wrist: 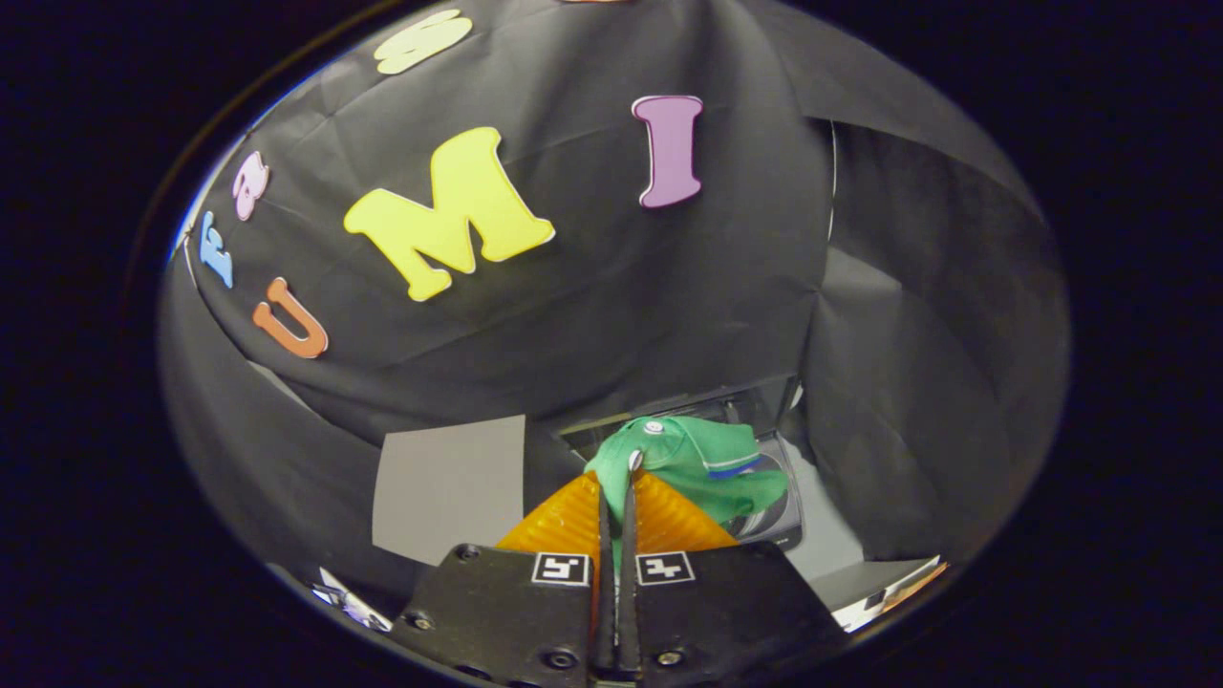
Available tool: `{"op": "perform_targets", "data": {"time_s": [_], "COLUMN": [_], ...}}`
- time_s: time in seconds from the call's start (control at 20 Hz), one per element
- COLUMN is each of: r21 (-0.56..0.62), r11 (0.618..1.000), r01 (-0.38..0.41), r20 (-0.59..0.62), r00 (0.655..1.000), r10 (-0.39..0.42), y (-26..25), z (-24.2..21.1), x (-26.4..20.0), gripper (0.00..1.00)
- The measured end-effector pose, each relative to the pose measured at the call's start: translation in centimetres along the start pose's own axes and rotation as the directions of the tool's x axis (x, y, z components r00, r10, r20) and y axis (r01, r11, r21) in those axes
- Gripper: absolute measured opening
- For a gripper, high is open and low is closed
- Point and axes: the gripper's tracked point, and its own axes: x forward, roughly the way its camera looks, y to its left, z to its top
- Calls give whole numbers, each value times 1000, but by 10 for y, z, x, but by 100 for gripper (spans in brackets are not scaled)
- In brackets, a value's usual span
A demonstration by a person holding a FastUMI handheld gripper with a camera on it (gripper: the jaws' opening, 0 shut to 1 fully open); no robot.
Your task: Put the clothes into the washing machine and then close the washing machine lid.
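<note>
Tongs (617, 492) drawn together, both fingers pressing a fold of the green garment (702, 463) between them. A sliver of green shows in the narrow gap lower down between the fingers, so the cloth runs back into the grip.

Handling, as judgement: the garment looks light and limp, a thin knit that drapes and bunches instead of holding shape. It hangs and billows ahead of the fingertips, so most of its bulk is free and will swing when carried. Not fragile, not slippery by the look of it, but a pinch on a single fold could let loose parts trail over the rim of the machine. A hold near the bunched middle, where several layers gather, seems safest; the present grip appears to sit at about such a gather, close to the placket.

Appearance: bright green, with a narrow blue-and-white stripe along one edge, probably a collar or cuff. Two small pale buttons, one at the fingertips, one just beyond them.

Position: garment just ahead of the fingertips, raised above the washing machine (776, 516), which lies beyond and below, to the right of the fingers. Its dark opening and curved drum wall show under the cloth. The washing machine lid (707, 401) stands raised behind the garment. A grey panel (449, 487) sits left of the tongs.
</note>
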Motion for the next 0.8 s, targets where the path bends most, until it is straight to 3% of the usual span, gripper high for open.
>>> {"op": "perform_targets", "data": {"time_s": [0.3,0.8], "r21": [-24,-48], "r11": [1000,999], "r01": [-3,-3], "r20": [-49,-171], "r00": [999,985], "r10": [2,-5], "y": [-38,-70], "z": [-1,-40], "x": [42,119], "gripper": [5,5]}}
